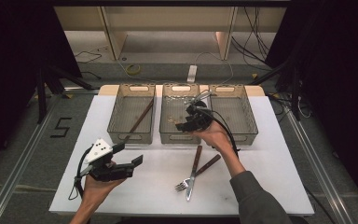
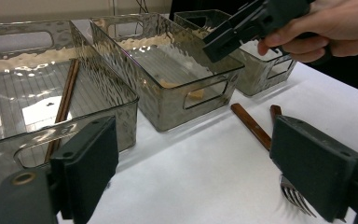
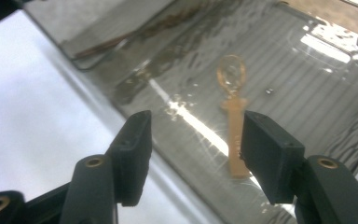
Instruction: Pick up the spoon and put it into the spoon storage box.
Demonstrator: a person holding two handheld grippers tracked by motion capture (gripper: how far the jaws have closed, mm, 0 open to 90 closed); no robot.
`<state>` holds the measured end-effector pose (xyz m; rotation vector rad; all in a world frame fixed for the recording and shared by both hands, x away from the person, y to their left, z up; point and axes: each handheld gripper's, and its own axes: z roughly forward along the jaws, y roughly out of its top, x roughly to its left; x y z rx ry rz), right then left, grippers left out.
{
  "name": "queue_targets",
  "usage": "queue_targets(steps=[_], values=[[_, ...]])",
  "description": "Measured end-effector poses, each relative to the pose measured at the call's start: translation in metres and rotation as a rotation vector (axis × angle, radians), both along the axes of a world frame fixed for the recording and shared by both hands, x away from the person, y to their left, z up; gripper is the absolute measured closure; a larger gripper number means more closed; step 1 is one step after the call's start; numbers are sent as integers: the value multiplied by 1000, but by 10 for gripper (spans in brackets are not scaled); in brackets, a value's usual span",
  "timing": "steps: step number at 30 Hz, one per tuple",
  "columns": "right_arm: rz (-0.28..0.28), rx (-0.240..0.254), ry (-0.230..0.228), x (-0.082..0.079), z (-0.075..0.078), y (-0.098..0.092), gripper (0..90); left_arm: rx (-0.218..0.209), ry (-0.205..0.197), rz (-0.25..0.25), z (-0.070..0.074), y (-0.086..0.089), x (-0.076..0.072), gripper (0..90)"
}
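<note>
Right tool [image 3: 193,149] (jaws apart) hovers over a spoon [image 3: 233,126] in the middle bin [image 1: 165,135].

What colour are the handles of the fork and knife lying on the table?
Reddish-brown wood handles, clearest in the left gripper view.

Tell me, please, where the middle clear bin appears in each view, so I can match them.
High view: middle bin, centre of the far row of three, below the right claw.
Left gripper view: middle bin, upper centre, handle wall facing the camera.
Right gripper view: middle bin, ribbed floor across the upper right, beyond the jaws.
Shared landmark: the right claw above this bin.
</note>
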<state>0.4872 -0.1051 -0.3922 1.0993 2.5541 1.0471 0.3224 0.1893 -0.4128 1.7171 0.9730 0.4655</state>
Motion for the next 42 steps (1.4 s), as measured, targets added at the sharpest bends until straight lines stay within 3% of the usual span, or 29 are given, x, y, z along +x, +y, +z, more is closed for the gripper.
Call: queue_targets(steps=[11,20,28,42], values=[[65,34,-36,-31,2,-10,383,2,1,3,0,0,0,149],[101,24,-45,-51,-7,-16,372,5,2,3,0,0,0,149],[126,-24,-38,-59,-18,-18,351,3,-2,-2,1,0,-1,149],[115,-38,-9,-56,-38,-26,389,9,9,-4,-1,-2,2,149]])
